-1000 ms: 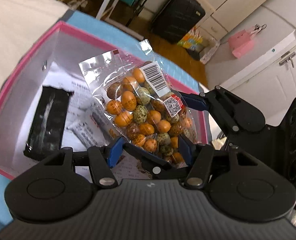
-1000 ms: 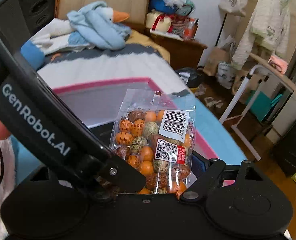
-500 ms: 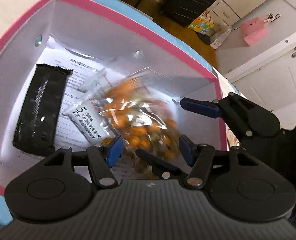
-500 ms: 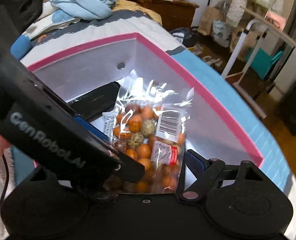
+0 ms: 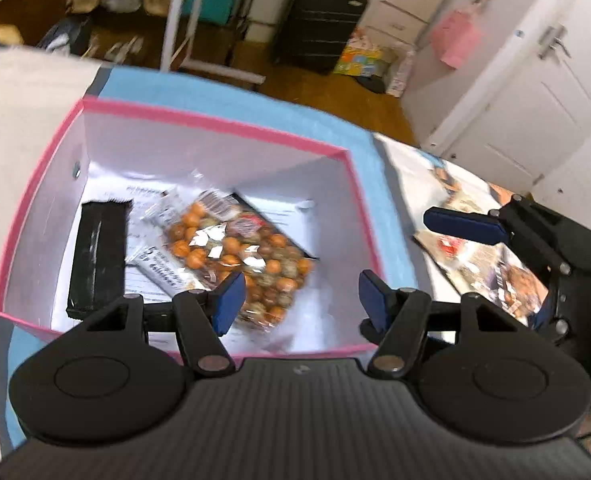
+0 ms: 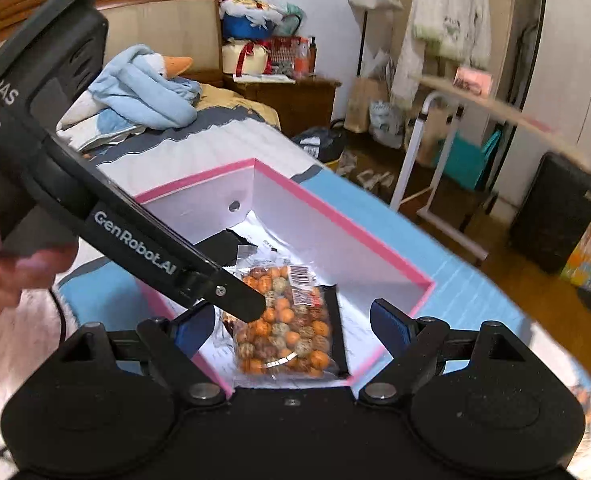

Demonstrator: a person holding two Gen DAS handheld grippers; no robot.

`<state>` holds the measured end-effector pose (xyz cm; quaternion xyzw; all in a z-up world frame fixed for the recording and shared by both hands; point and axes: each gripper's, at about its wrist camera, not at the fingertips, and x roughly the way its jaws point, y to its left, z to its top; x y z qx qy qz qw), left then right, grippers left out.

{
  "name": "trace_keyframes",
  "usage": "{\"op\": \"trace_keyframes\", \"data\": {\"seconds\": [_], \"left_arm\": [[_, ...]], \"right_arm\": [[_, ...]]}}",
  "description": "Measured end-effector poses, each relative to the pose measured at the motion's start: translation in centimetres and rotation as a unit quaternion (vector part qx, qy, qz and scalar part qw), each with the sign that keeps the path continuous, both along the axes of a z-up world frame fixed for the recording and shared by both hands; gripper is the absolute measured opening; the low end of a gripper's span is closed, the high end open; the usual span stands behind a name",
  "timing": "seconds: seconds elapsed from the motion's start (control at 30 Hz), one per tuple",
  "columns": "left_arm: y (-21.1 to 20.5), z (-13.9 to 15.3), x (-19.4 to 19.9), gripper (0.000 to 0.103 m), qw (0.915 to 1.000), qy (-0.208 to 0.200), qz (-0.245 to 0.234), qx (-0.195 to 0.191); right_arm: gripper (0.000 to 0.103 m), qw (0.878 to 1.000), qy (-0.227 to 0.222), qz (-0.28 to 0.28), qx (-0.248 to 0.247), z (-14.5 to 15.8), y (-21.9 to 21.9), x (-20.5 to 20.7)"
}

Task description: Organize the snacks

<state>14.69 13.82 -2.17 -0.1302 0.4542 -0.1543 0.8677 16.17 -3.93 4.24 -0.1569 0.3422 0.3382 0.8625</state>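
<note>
1. The left gripper [image 5: 297,300] hangs over the near wall of the box [image 5: 223,126] with its jaws spread wide and nothing between them. The right gripper [image 6: 291,330] is likewise spread and empty, poised over its own near corner of the box.

2. The bag [image 5: 241,258] of orange and speckled sweets lies flat on the box floor, free of both tools. It rests partly on printed paper [image 5: 279,210] and over a small white packet [image 5: 157,268], with a black bar [image 5: 97,256] lying just beside it, toward the left wall.

3. From the left gripper, the bag lies ahead and slightly left, its near end just past the left blue pad [image 5: 227,302]. Its long axis runs diagonally, from far-left to near-right in the left wrist view.

4. From the right gripper, the bag [image 6: 285,318] sits almost dead centre between the fingers, its long axis roughly along the line of reach, with the barcode label at the far end.

5. Both tools are near it; the right looks better lined up, though the left tool's finger crosses above the bag in the right wrist view.

6. My reading: this bag is placed, so the next move likely turns away from the box. Flat packets [image 5: 483,248] lie on the cloth to the right of the box, under the right tool, so the right arm seems the closer one for those.
</note>
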Motion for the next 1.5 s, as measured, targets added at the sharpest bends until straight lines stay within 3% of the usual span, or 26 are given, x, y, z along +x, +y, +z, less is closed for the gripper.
{"op": "trace_keyframes", "data": {"seconds": [0.17, 0.33, 0.63, 0.77, 0.93, 1.23, 1.4, 1.5], "left_arm": [[-2.1, 3.0, -2.8, 0.062, 0.9991, -0.019, -0.034, 0.018], [-4.8, 5.2, -5.1, 0.064, 0.9966, -0.037, -0.064, 0.037], [-12.3, 6.5, -5.9, 0.067, 0.9888, -0.068, -0.128, 0.035], [-16.4, 4.8, -5.0, 0.067, 0.9873, -0.081, -0.134, 0.026], [-21.5, 1.1, -2.8, 0.067, 0.9868, -0.059, -0.151, -0.004], [-29.5, -6.4, 0.8, 0.064, 0.9844, 0.021, -0.169, -0.046], [-32.7, -9.1, 1.6, 0.059, 0.9817, 0.048, -0.173, -0.065], [-34.1, -9.7, 1.3, 0.056, 0.9806, 0.041, -0.180, -0.065]], "right_arm": [[0.089, 1.000, -0.014, -0.025, 0.011, 2.6, -3.6, -2.6], [0.093, 0.995, -0.006, -0.091, 0.028, 4.4, -8.8, -4.9], [0.097, 0.983, -0.043, -0.173, -0.036, 6.2, -17.5, -8.1], [0.097, 0.975, -0.036, -0.217, -0.031, 3.9, -22.6, -8.4], [0.097, 0.957, -0.007, -0.291, -0.004, -0.9, -28.8, -7.6], [0.097, 0.930, 0.037, -0.362, 0.054, -6.5, -37.0, -5.9], [0.097, 0.906, 0.116, -0.385, 0.129, -9.5, -41.5, -2.9], [0.097, 0.892, 0.152, -0.399, 0.150, -11.6, -42.7, -1.6]]}}
